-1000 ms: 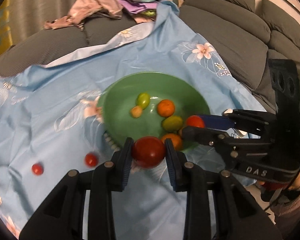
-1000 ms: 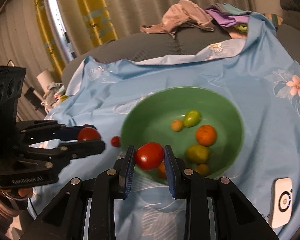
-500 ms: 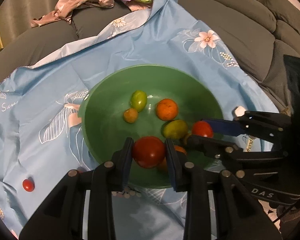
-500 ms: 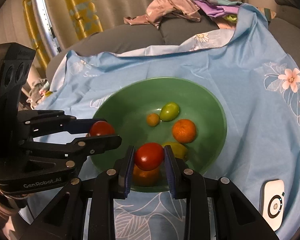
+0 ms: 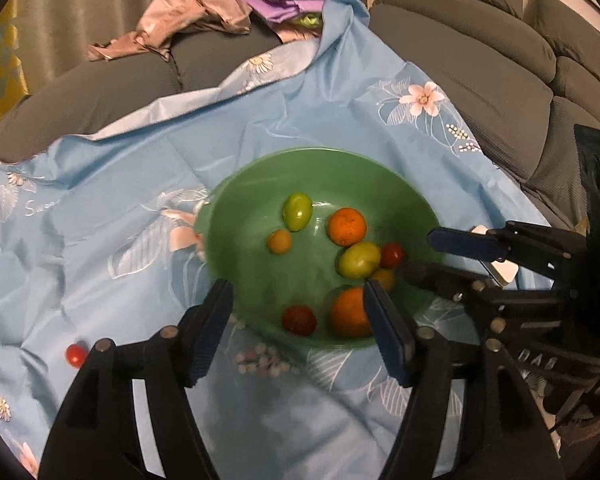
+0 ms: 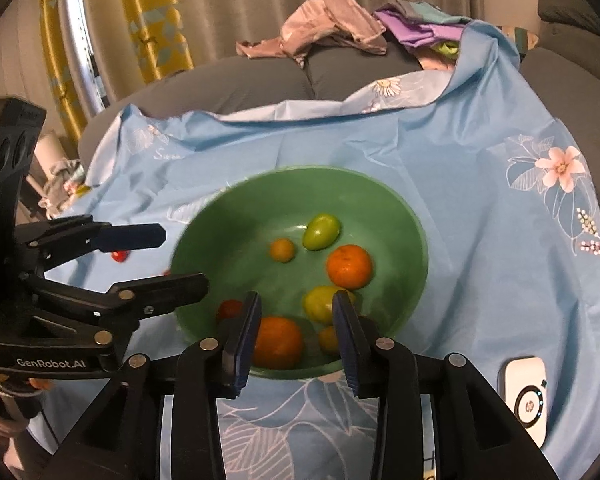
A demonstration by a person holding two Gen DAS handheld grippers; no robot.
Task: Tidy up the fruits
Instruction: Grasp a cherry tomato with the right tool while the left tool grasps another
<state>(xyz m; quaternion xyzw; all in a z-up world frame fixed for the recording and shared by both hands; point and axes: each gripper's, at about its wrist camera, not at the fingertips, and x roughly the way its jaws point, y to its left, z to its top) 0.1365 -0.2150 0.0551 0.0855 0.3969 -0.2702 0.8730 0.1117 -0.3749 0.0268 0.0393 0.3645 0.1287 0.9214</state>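
Grey sofa (image 5: 480,64) fills the back and right side, with a pile of clothes (image 5: 204,12) on its backrest. A light-blue floral cloth (image 5: 100,184) is draped over the seat and covers most of both views. A green bowl (image 5: 236,240) sits on the cloth, centre of the left wrist view.

Left gripper (image 5: 300,320) hangs at the bowl's near rim, jaws spread wide, nothing between them. Right gripper (image 6: 296,320) also sits at the near rim of the bowl (image 6: 416,248), jaws apart and empty; in the left wrist view it (image 5: 428,252) comes in from the right over the bowl's right edge.

Fruit in the bowl: a large orange (image 5: 350,312) at the near wall, a smaller orange (image 5: 347,226) further back, a yellow-green tomato (image 5: 359,259) between them, a green tomato (image 5: 297,211) toward the far side. A red tomato (image 5: 299,320) lies just left of the large orange, and a small red tomato (image 5: 392,255) touches the yellow-green one on its right. A small orange fruit (image 5: 279,241) sits left of centre; another small yellowish one (image 5: 383,278) is partly hidden by the right jaw of the left gripper.

A white device (image 6: 526,396) lies on the cloth right of the bowl. A red cherry tomato (image 5: 76,355) lies on the cloth, well left of the bowl. Right wrist view shows a cherry tomato (image 6: 120,256) on the cloth between the left gripper's jaws, but not gripped.
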